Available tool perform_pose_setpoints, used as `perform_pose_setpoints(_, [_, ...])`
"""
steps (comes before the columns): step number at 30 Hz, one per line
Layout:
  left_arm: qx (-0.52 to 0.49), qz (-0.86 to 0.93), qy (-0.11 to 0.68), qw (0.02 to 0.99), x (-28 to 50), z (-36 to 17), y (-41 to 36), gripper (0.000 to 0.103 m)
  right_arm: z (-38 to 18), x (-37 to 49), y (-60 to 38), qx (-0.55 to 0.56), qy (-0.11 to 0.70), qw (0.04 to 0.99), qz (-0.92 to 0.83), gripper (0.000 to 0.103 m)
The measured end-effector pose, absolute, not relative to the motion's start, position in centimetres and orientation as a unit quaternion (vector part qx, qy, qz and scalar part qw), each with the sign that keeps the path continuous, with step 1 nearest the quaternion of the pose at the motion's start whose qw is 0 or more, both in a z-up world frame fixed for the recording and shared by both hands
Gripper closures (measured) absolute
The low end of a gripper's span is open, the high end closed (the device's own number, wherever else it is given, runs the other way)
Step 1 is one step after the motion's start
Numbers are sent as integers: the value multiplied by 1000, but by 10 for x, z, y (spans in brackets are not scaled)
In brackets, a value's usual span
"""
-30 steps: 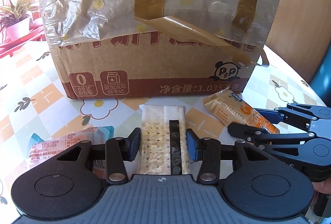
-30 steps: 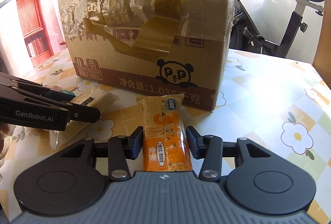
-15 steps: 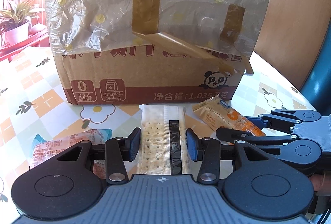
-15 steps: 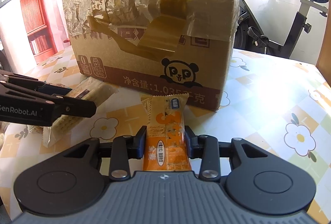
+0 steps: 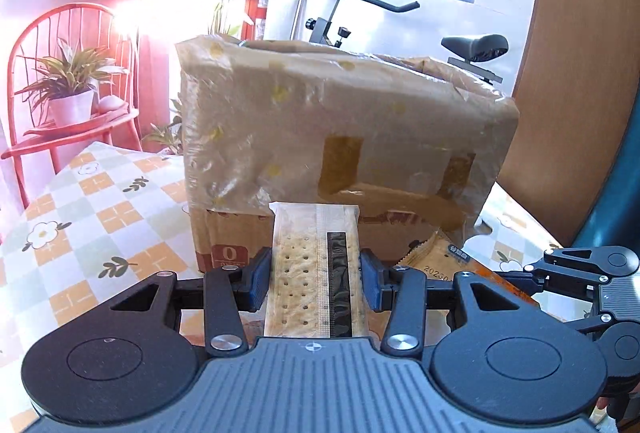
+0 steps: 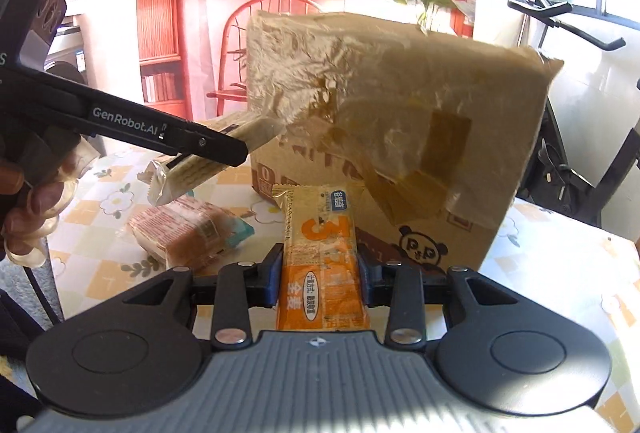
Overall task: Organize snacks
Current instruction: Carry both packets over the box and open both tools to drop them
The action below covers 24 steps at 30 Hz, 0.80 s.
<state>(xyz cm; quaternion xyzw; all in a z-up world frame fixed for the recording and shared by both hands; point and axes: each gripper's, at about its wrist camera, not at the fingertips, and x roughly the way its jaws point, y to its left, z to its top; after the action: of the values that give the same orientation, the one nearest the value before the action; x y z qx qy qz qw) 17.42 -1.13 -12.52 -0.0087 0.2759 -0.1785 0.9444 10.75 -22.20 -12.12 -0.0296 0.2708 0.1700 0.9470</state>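
Lifting both snacks off the surface since a second ago: my left hand-held gripper is clamped on the cracker pack, my right hand-held gripper on the orange bar, both now raised toward the cardboard box, likely their destination.

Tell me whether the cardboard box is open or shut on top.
Cannot tell for sure. The cardboard box stands upright on the table, plastic film and brown tape covering its front; its top edge looks uneven, but neither view looks inside.
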Motion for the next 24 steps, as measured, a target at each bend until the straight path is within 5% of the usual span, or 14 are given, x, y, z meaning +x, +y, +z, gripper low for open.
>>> perform_pose_setpoints(11, [-23, -174, 188, 966, 201, -40, -9, 55, -15, 150, -243, 42, 163, 975, 146, 65])
perform_pose_setpoints(24, [29, -177, 209, 961, 330, 1, -90, 54, -12, 287, -301, 59, 241, 968, 25, 65])
